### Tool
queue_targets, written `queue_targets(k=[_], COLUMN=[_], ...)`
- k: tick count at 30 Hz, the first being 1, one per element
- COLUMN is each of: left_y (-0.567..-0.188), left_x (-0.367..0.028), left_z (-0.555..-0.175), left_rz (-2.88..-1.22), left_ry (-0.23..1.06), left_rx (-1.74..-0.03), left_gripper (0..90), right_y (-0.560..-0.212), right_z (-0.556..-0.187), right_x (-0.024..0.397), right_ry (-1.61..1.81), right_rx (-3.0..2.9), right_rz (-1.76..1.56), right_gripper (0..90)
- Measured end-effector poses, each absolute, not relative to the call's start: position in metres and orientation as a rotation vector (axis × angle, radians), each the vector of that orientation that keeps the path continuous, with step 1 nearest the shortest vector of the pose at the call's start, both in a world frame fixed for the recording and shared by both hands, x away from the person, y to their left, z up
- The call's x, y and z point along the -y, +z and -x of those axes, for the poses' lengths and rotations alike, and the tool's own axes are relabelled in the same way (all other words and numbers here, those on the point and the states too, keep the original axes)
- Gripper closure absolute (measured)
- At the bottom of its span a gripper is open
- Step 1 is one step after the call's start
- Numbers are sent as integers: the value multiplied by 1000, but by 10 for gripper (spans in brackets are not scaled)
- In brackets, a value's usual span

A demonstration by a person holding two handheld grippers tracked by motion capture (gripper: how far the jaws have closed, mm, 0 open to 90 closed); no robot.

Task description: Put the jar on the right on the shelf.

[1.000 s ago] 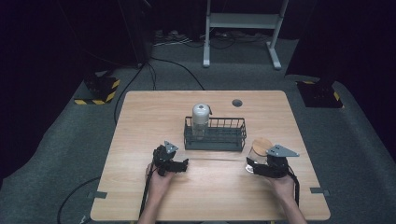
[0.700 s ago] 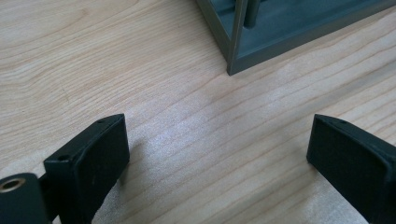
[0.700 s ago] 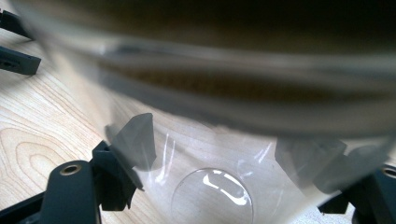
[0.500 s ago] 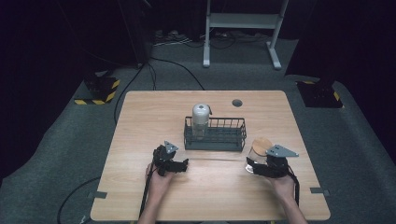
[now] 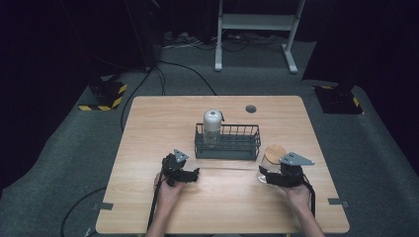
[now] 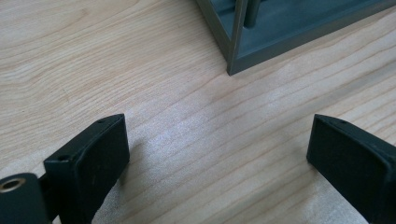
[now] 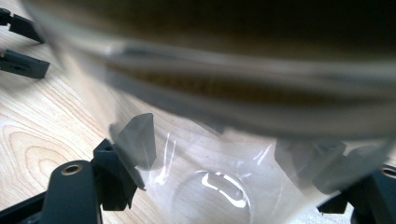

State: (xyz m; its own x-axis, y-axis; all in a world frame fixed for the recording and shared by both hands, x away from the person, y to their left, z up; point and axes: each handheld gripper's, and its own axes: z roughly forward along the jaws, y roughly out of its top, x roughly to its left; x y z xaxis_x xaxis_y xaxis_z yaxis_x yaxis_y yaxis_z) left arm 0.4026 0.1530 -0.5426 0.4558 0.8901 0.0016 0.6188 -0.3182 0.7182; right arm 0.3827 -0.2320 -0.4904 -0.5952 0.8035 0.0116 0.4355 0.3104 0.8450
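while the right gripper (image 5: pixel 264 176) has its jaws clamped on the clear glass jar with the round wooden lid (image 5: pixel 273 157), the jar sits on the light wooden table (image 5: pixel 148 123) just beside the right end of the dark grey wire basket (image 5: pixel 227 142). the left gripper (image 5: pixel 193 174) rests near the basket's left corner, jaws wide apart, nothing between them. a clear grey-capped bottle (image 5: pixel 212 126) stands upright in the basket's left end.

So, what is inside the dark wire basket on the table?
One bottle with a grey rounded cap stands upright in the left end of the wire basket. The rest of the basket looks empty, though its front wall hides part of the floor.
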Motion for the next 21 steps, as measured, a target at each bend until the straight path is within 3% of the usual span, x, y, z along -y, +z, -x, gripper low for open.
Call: queue_targets(k=[21], left_y=[-543], left_x=[-153], left_z=[-403], left_rz=[-2053], left_ry=[533], left_rx=[-1254], left_gripper=[59], right_y=[-480], right_z=[-384], right_x=[224], right_ry=[1236], right_rx=[-2187], right_rz=[-1061], right_gripper=[252])
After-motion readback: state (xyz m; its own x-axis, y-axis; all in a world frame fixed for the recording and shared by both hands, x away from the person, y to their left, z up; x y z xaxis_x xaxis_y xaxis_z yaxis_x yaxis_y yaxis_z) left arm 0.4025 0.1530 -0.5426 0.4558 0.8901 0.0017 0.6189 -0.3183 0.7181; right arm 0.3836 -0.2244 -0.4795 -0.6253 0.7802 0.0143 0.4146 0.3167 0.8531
